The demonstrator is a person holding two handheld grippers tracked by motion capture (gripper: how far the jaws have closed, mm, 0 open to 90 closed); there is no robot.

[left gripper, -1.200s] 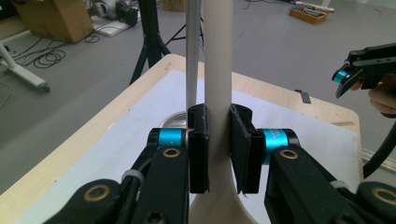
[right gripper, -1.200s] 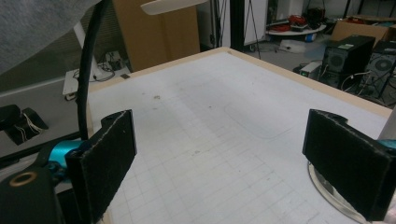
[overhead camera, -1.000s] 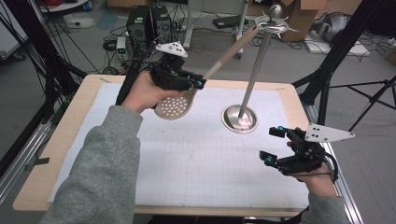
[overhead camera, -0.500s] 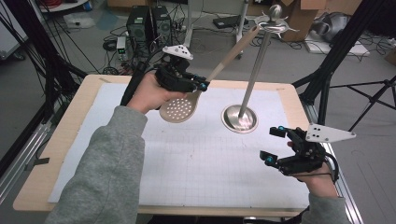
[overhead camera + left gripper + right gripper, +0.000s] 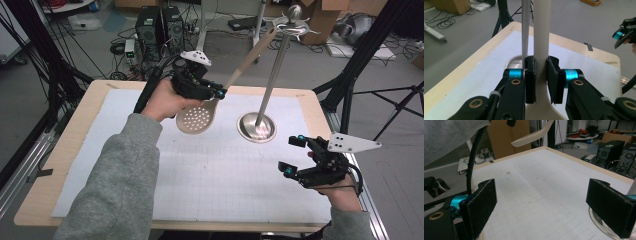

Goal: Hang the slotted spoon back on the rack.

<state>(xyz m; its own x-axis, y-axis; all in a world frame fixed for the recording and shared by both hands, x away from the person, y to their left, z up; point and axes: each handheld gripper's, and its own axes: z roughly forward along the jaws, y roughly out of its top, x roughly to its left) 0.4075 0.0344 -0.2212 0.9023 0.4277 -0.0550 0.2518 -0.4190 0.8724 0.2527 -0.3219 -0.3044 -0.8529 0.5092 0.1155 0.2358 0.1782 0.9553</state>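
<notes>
1. Nearest, at the right edge of the worktop (image 5: pixel 60 165), the right gripper (image 5: pixel 295 156) rests low in the person's hand. Its fingers (image 5: pixel 480 206) are spread wide with nothing between them, just white gridded mat (image 5: pixel 210 175) below.
2. A grey sleeve (image 5: pixel 115 185) runs from the near left up across the mat to the left hand (image 5: pixel 160 100).
3. The left gripper (image 5: pixel 216 93) sits at the far left-centre, above the mat. Its fingers (image 5: pixel 530 78) are pinching the beige handle of a skimmer (image 5: pixel 196 119) just above where the handle widens into the bowl.
4. The skimmer is held off the worktop. Its perforated round bowl hangs on the near side of the gripper, and the handle slants up and away to the far right.
5. Just right of the bowl, the stand (image 5: pixel 256 126) has its shiny round base on the mat. Its thin metal pole rises, ending in a knob with arms at the top.
6. The skimmer's handle tip is close beside that top; I cannot tell whether they touch.
7. Beyond the worktop, computer towers (image 5: pixel 160 27) and cables lie on the floor.
</notes>
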